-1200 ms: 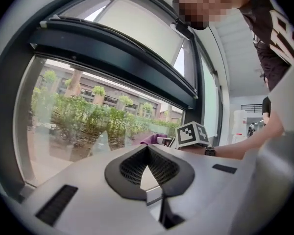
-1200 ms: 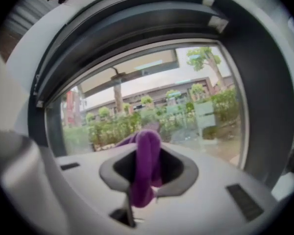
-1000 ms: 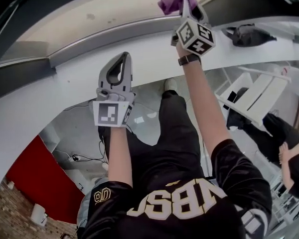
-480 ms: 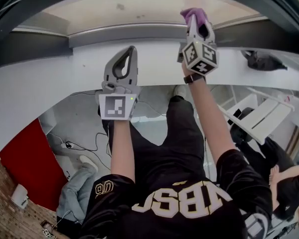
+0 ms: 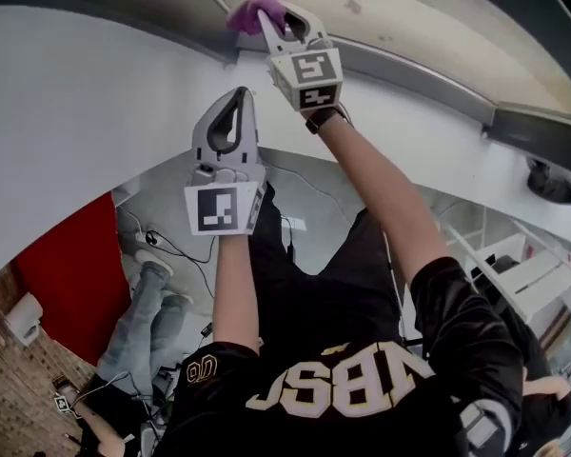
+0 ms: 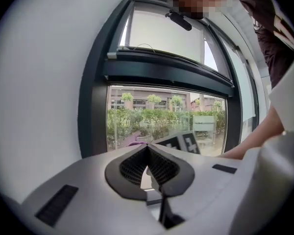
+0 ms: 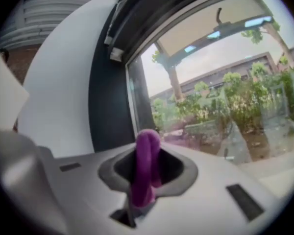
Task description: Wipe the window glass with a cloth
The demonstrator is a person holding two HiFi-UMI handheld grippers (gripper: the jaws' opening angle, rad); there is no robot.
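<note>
The right gripper (image 7: 146, 173) has its two jaws clamped on a folded purple cloth (image 7: 147, 155), whose rounded fold sticks out past the fingertips. In the head view that right gripper (image 5: 269, 19) is raised to the window, and the cloth (image 5: 250, 11) sits at the left edge of the window glass (image 5: 409, 12), just beside the dark upright window frame (image 7: 108, 106); it seems to touch the pane, since a faint purple reflection shows beside it in the right gripper view, though contact is not plain. The left gripper (image 6: 148, 153) has its ribbed jaws closed together with nothing between them. It is held lower, in front of the white wall (image 5: 95, 93), apart from the glass.

Both grippers carry cubes with black-and-white square marker patterns (no readable words on them). The person's black jersey (image 5: 343, 388) bears large pale letters, seen upside down from the head camera, roughly "NBS" with the ends cut off, and "06" on the left sleeve (image 5: 198, 371). Through the glass a pale outdoor sign (image 6: 203, 124) stands among green shrubs, its print too small to read
</note>
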